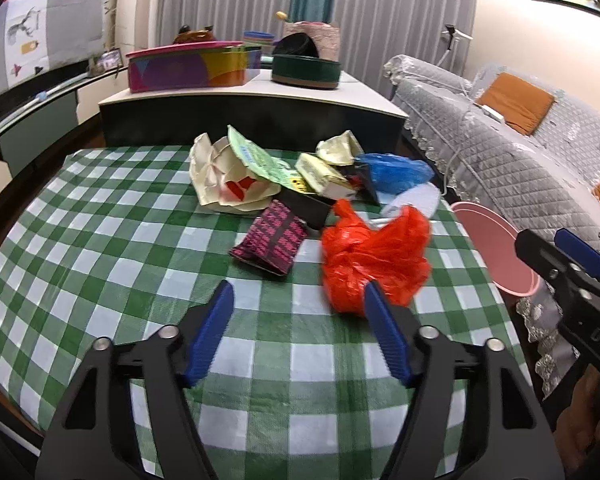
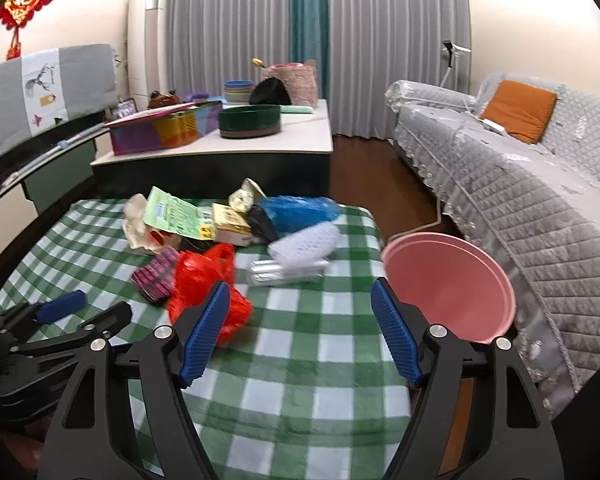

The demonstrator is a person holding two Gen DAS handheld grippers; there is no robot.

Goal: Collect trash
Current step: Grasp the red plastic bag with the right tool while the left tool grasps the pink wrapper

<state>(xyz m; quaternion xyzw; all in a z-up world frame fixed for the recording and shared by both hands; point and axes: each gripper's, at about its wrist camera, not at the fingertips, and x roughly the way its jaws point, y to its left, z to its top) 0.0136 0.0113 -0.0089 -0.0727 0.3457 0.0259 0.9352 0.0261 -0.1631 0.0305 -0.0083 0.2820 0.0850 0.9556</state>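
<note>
Red plastic bag (image 1: 374,258), one, lies crumpled on the green checked tablecloth (image 1: 112,240), its handle loop pointing toward the far pile: one blue bag (image 1: 394,170), one pink-printed wrapper (image 1: 270,238), one green leaflet (image 1: 260,158). One pink bin (image 2: 448,286) stands beside the table by a grey sofa (image 2: 540,184). Left gripper (image 1: 300,310) and right gripper (image 2: 300,312) both hover with fingers spread, holding nothing

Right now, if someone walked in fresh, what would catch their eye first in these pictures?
Probably the red plastic bag, crumpled on the green checked tablecloth just ahead of the open left gripper. Behind it sits a heap of trash, with a blue bag at its right end. The pink bin stands off the table's right edge, beside the open right gripper.
</note>
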